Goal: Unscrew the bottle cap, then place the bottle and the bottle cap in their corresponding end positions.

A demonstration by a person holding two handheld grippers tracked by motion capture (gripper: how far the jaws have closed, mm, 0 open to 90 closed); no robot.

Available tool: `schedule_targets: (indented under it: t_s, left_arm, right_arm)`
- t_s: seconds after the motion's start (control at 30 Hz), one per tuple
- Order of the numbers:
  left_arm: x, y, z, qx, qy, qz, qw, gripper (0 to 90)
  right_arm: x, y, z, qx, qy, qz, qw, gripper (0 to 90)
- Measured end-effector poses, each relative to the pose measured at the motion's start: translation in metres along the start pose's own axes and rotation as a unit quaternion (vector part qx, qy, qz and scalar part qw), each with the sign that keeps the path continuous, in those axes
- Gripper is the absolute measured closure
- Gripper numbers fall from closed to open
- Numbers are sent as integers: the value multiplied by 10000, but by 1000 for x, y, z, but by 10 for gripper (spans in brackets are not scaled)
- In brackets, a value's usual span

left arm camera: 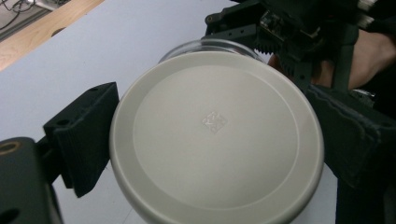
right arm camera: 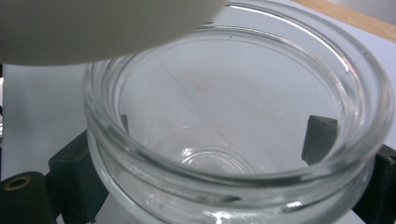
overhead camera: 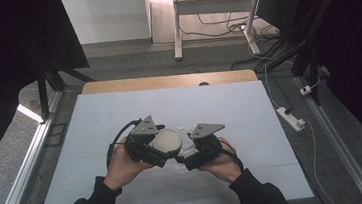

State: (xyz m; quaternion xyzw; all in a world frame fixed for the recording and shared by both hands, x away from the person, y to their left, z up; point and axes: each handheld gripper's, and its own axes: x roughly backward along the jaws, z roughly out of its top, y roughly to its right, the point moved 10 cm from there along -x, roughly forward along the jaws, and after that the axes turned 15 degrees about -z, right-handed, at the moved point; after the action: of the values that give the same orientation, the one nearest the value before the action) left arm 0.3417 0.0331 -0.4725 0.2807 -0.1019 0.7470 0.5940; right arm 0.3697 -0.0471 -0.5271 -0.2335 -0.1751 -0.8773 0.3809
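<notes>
a: where's everything?

b: my left gripper (left arm camera: 212, 140) clamps the white lid (left arm camera: 215, 140), held just off the glass jar (right arm camera: 233, 140), which my right gripper (right arm camera: 205, 163) grips above the table (overhead camera: 96, 130).

a: risk?

b: if i tilt the lid, it could catch the rim and jam.

Black sleeves, 2 black grippers, grey plates.

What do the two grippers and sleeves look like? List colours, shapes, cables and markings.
Both the left gripper and right gripper are black, blocky frames, each topped by a grey three-cornered plate with a black cable trailing back. The jaws are black with ribbed pads; a brass-coloured insert sits at the base. The person wears black sleeves.
</notes>
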Motion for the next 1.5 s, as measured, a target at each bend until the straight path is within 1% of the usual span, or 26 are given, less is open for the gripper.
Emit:
schedule_targets:
  t_s: [0.23,0.33,0.5,0.67,0.73,0.87,1.07,1.23,1.37,1.5]
  left_arm:
    - [6,6,-8,-51,46,-47,10000,84]
    - [8,10,-11,-47,76,-102,9999,84]
    - [9,14,-18,-60,96,-114,9999,84]
    - [8,17,-21,-72,133,-169,9997,84]
    - [6,19,-22,-104,106,-200,9997,84]
    - [1,23,-24,-197,43,-233,9995,84]
    - [-9,25,-31,-299,-62,-290,9991,84]
    - [-18,26,-35,-325,-34,-366,9988,84]
    - [-26,24,-40,-307,-43,-409,9987,84]
    - [-34,21,-44,-343,-28,-439,9984,84]
  right_arm:
    - [1,9,1,-78,21,-87,9999,64]
    - [1,11,1,-89,17,-116,9999,64]
    - [0,17,3,-124,35,-176,9998,64]
    - [-2,25,5,-167,46,-242,9996,64]
    - [-4,29,9,-214,66,-269,9994,64]
    - [-8,32,13,-227,76,-286,9993,64]
    - [-17,37,16,-264,59,-327,9991,64]
    - [-23,40,19,-294,45,-342,9990,64]
    - [-30,43,21,-299,35,-369,9989,64]
    - [-37,46,22,-312,23,-406,9987,64]
